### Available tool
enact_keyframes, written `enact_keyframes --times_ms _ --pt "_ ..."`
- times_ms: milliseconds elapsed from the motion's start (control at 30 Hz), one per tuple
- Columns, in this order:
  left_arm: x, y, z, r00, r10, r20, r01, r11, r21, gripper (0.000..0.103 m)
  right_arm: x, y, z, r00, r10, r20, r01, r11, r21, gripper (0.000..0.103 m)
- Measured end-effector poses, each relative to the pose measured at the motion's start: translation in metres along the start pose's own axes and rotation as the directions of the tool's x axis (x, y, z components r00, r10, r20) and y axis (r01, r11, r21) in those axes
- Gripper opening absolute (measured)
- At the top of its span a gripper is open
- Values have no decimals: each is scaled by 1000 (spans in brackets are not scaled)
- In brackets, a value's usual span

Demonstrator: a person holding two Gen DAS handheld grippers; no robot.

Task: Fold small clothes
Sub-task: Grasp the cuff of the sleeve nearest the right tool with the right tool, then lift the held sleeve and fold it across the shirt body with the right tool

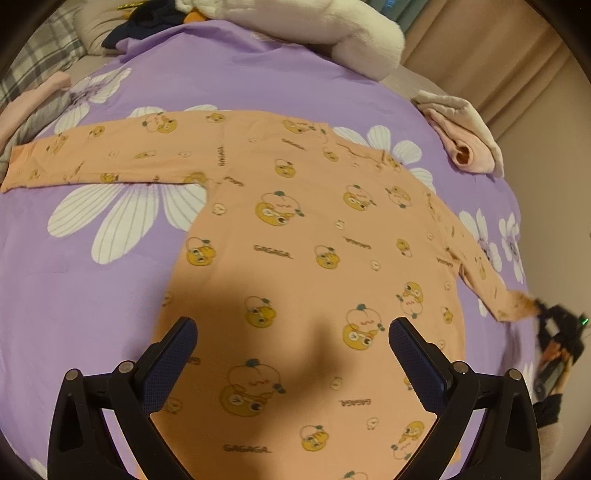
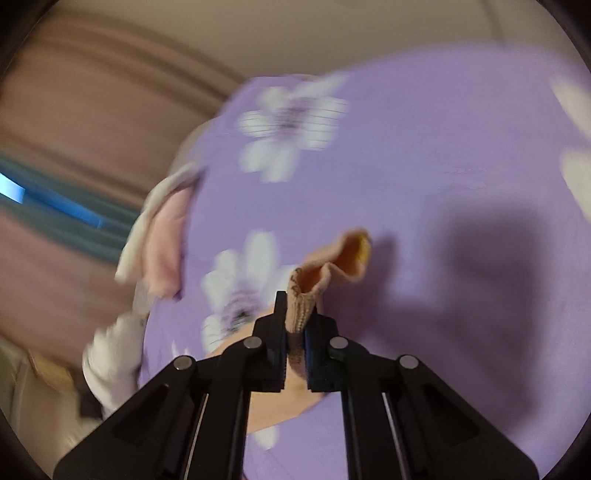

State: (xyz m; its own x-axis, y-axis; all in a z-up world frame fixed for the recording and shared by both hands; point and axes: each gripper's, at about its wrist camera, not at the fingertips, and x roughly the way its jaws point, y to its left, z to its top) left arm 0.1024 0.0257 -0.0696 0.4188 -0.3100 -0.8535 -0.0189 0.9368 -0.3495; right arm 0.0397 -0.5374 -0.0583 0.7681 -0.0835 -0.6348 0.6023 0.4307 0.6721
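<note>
An orange long-sleeved child's shirt point(image 1: 295, 240) with yellow cartoon prints lies flat on the purple flowered bedsheet point(image 1: 229, 74). Its left sleeve point(image 1: 92, 155) stretches out to the left. My left gripper point(image 1: 291, 332) is open and empty, hovering over the shirt's lower body. My right gripper point(image 2: 295, 325) is shut on the ribbed cuff point(image 2: 299, 314) of the right sleeve and holds it above the sheet point(image 2: 424, 155). It also shows in the left wrist view point(image 1: 554, 332) at the end of the right sleeve point(image 1: 480, 273).
A folded pink and white garment pile point(image 1: 465, 140) lies at the bed's right edge, also in the right wrist view point(image 2: 159, 236). A white plush toy point(image 1: 314, 33) lies at the back. Pink and grey clothes point(image 1: 33, 107) sit at the left. Curtains point(image 1: 498, 51) hang beyond.
</note>
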Motion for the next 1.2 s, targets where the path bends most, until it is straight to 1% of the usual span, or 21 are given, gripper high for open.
enact_keyframes --times_ms 67,133,267,300,400,533,600,633,700,733,800,833,900,967,1000,1033,1067,1100,1133,1167,1200 --pt "-3 9 1 1000 -8 3 8 1000 -18 103 -4 50 -5 1000 19 -7 -20 991 -133 8" --pt "-7 17 1 1000 -6 9 7 999 -33 103 -6 101 -16 999 41 -26 -46 970 -237 8" --pt "-18 39 0 1000 -2 30 5 997 -73 103 -3 182 -43 993 93 -74 -114 927 -358 8" --pt "-22 49 -1 999 -3 37 6 996 -91 103 -2 209 -56 992 100 -81 -125 905 -407 8" --pt "-32 72 -3 998 4 58 4 991 -135 103 0 262 -90 988 115 -101 -150 846 -511 8" --pt "-43 99 -5 996 24 84 -8 982 -187 103 9 326 -152 978 141 -155 -208 754 -624 8" --pt "-46 112 -6 995 35 89 -16 978 -207 103 18 351 -195 977 132 -166 -211 687 -695 8" --pt "-47 117 -6 995 45 89 -25 977 -214 103 26 357 -207 978 124 -171 -209 665 -717 8" --pt "-49 127 -7 994 57 90 -35 973 -228 103 43 366 -245 978 93 -187 -205 596 -776 8" --pt "-50 131 -8 994 61 91 -38 971 -234 103 52 367 -267 979 68 -195 -199 556 -807 8" --pt "-51 140 -7 993 69 92 -44 967 -250 103 72 365 -314 977 13 -215 -197 460 -866 8" --pt "-51 143 -7 993 71 93 -45 966 -254 103 78 361 -330 975 -7 -221 -197 426 -883 8" --pt "-51 146 -6 992 78 94 -51 965 -256 103 93 351 -367 970 -66 -236 -200 339 -919 11" --pt "-50 146 -5 992 77 96 -51 967 -250 103 107 338 -403 967 -126 -219 -187 226 -956 11" --pt "-50 145 -4 993 73 97 -47 969 -243 103 113 329 -419 964 -162 -212 -185 166 -969 14" --pt "-49 143 -3 993 69 95 -45 971 -237 103 121 317 -434 949 -216 -230 -211 106 -972 27" --pt "-47 141 -2 994 62 92 -40 972 -230 103 124 314 -442 941 -241 -237 -224 84 -971 38" --pt "-45 138 1 995 48 88 -27 975 -221 103 127 306 -447 931 -266 -252 -245 57 -968 40" --pt "-43 136 3 996 32 85 -13 976 -215 103 125 298 -447 921 -267 -283 -283 40 -958 40" --pt "-40 133 5 997 14 79 3 978 -209 103 123 296 -447 916 -258 -307 -307 41 -951 42" --pt "-36 128 9 998 -12 68 26 979 -203 103 117 294 -440 907 -243 -345 -342 55 -938 44"
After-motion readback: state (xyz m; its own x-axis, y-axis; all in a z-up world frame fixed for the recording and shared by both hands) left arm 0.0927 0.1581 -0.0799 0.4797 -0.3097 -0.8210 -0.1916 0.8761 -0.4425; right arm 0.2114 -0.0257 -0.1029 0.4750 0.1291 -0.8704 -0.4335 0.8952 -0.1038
